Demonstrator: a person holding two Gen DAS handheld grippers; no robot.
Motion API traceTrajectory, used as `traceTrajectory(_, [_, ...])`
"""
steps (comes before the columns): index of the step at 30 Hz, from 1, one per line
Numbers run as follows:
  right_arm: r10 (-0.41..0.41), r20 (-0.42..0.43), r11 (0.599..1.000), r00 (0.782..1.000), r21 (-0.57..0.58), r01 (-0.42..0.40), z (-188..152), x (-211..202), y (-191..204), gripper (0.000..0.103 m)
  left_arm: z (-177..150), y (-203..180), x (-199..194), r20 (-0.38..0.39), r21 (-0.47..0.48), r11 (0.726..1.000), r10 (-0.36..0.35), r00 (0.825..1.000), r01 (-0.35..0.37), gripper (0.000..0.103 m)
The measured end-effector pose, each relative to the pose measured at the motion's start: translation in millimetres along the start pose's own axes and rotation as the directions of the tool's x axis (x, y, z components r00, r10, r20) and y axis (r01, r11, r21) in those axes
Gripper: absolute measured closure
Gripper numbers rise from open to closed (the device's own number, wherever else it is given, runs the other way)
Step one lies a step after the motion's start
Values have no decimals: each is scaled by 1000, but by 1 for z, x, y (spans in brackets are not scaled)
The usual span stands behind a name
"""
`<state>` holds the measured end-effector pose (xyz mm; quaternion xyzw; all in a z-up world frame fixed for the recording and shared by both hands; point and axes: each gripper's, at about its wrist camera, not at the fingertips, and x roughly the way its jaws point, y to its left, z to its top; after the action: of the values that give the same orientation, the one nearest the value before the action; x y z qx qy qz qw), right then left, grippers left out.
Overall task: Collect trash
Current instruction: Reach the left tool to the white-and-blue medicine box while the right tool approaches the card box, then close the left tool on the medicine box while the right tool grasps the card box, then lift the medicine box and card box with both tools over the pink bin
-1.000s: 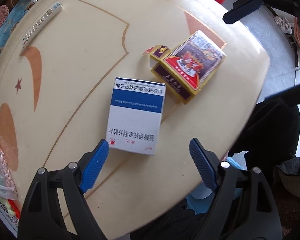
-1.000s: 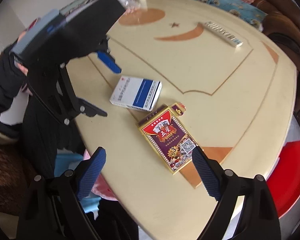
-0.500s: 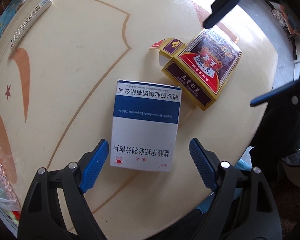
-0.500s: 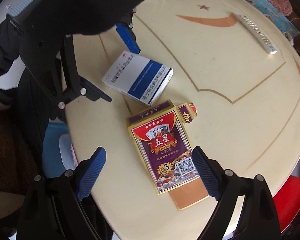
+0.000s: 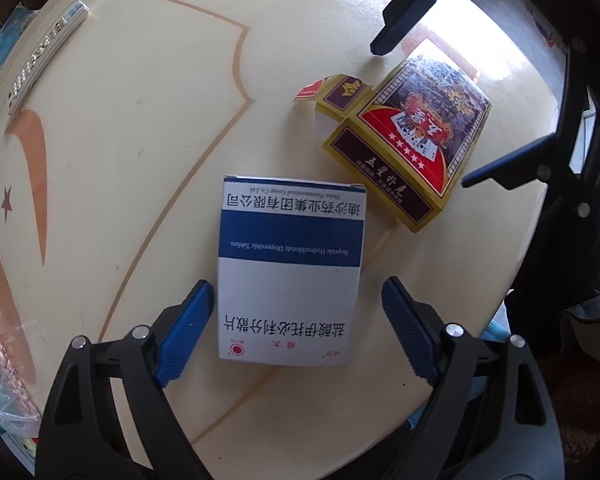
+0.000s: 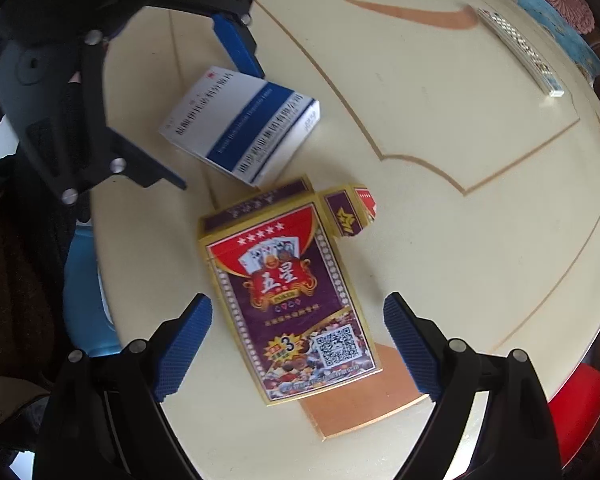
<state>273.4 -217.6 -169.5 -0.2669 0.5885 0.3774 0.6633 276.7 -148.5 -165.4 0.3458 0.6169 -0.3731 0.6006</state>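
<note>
A white and blue medicine box (image 5: 290, 268) lies flat on the cream table; it also shows in the right wrist view (image 6: 242, 130). My left gripper (image 5: 298, 336) is open, its blue pads on either side of the box's near end, not touching it. A red and gold playing-card box (image 6: 296, 300) with an open flap lies beside it, also in the left wrist view (image 5: 414, 148). My right gripper (image 6: 298, 344) is open around the card box's near end, pads apart from it.
A long silvery strip (image 5: 46, 56) lies at the table's far side. A clear plastic bag (image 5: 0, 364) sits at the left edge. A red object (image 6: 580, 408) and a blue stool (image 6: 86, 292) are below the table's rim (image 5: 480, 320).
Both grippers have moved forward and down. The medicine box now lies between the left pads and the card box between the right pads. Both stayed open.
</note>
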Motion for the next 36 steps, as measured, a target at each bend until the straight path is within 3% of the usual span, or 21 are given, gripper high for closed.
traceTrajectory(6, [-68, 20, 996, 997, 60, 67, 0, 3, 8, 25, -3, -14, 4, 16, -22, 999, 37, 999, -37, 20])
traceTrajectory(12, [-124, 26, 975, 992, 188, 117, -6, 4, 16, 30, -6, -21, -4, 28, -65, 997, 43, 999, -41, 38])
traceTrajectory(14, [-143, 31, 960, 989, 249, 131, -11, 3, 19, 32, -9, -20, -7, 33, -93, 995, 43, 999, -39, 42])
traceTrajectory(20, [-178, 65, 890, 982, 436, 133, -22, 0, 39, 33, -18, -19, -11, 58, -169, 985, 46, 997, -36, 42])
traceTrajectory(23, [-278, 77, 839, 958, 505, 203, -27, -7, 53, 34, -23, -14, -14, 77, -233, 972, 38, 996, -19, 42])
traceTrajectory(25, [-282, 108, 796, 953, 581, 170, -34, -17, 54, 35, -31, -13, -20, 104, -276, 961, 33, 994, -3, 42])
traceTrajectory(28, [-363, 131, 747, 923, 633, 203, -42, -35, 60, 35, -44, -9, -38, 167, -340, 940, 64, 984, -4, 42])
traceTrajectory(32, [-426, 196, 683, 883, 710, 172, -55, -63, 70, 35, -67, -14, -66, 244, -432, 901, 156, 957, -37, 42])
traceTrajectory(36, [-528, 240, 647, 815, 736, 202, -58, -94, 100, 35, -99, -30, -94, 325, -511, 857, 263, 908, -66, 42])
